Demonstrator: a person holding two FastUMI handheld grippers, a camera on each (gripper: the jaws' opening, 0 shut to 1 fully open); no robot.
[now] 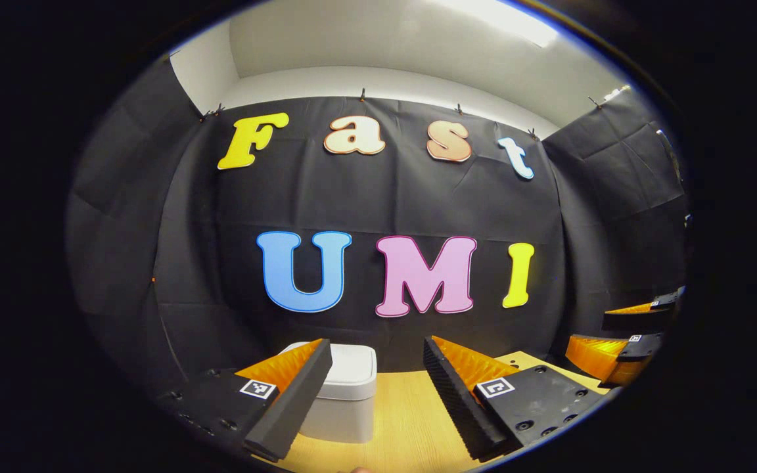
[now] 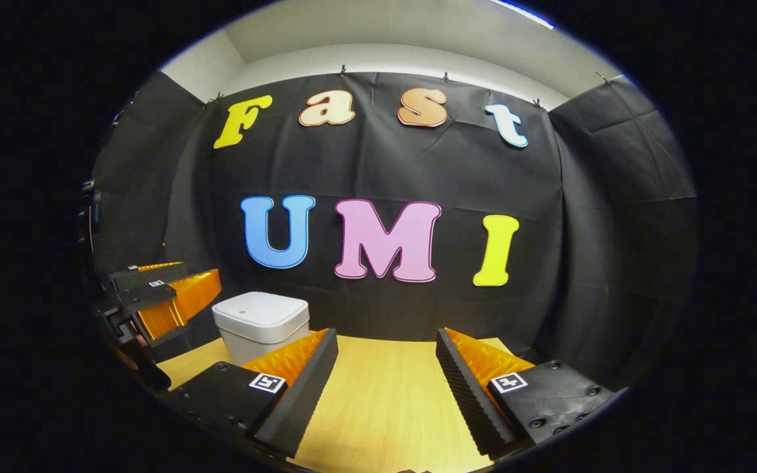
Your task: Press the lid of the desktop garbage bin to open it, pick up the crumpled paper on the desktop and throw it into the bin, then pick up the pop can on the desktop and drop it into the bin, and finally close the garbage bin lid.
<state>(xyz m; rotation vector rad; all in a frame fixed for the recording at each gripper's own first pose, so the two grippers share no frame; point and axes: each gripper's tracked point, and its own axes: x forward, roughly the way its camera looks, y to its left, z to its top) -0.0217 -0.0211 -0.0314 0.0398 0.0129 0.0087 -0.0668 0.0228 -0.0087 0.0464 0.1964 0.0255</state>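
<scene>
White, boxy and closed, the bin [image 1: 345,394] stands on the pale wooden table [image 1: 405,420] at its far edge, close against the black cloth wall [image 1: 391,197]. Its lid [image 2: 261,309] lies flat and shut on top, with rounded corners and a small dot near the middle.

In the left gripper view the left hand-held gripper [image 1: 378,401] is released, its two fingers spread wide with bare table between them and nothing held. Its left finger [image 1: 293,401] overlaps the bin's left side, so that part of the bin is hidden behind it; whether the finger touches the bin I cannot tell. At the right rim of this view the right hand-held gripper [image 1: 635,341] shows side-on, well apart from the bin.

In the right gripper view the right hand-held gripper [image 2: 385,394] is likewise released, fingers wide apart over bare wood, gripping nothing. The bin stands ahead and to the left of it, just beyond the tip of its left finger [image 2: 299,394] and partly covered by it at the lower corner. The left hand-held gripper [image 2: 155,295] appears at the left edge of this view, near the bin's left side and about level with its lid; from this angle I cannot tell whether they touch.
</scene>
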